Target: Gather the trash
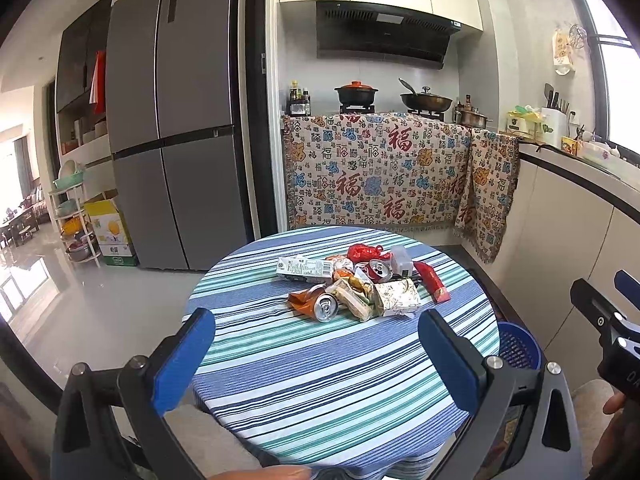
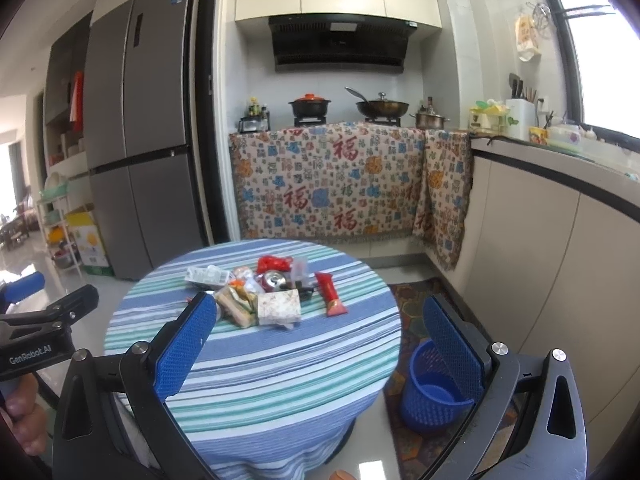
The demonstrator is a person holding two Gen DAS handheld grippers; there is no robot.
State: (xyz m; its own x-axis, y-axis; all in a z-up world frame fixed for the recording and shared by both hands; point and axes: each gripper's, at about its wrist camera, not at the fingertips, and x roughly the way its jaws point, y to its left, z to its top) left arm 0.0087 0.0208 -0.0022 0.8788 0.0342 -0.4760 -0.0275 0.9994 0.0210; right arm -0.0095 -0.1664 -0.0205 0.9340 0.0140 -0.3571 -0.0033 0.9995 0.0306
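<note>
Trash [image 1: 356,284] heaped mid-table, unaligned

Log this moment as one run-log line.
stage: pre-grasp | left gripper: open, empty | right gripper: open, empty | trash pile: on table | blue basket: floor, looks empty

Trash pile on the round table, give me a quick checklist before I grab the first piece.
1. Left gripper open, nothing held: ok.
2. Right gripper open, nothing held: ok.
3. Blue basket upright on the floor to the table's right, looks empty: ok.
4. Nearest can on its side at the pile's near edge, open path: ok.
5. Red wrapper apart at the pile's right: ok.
6. Items buried under the pile: cannot tell.
</note>
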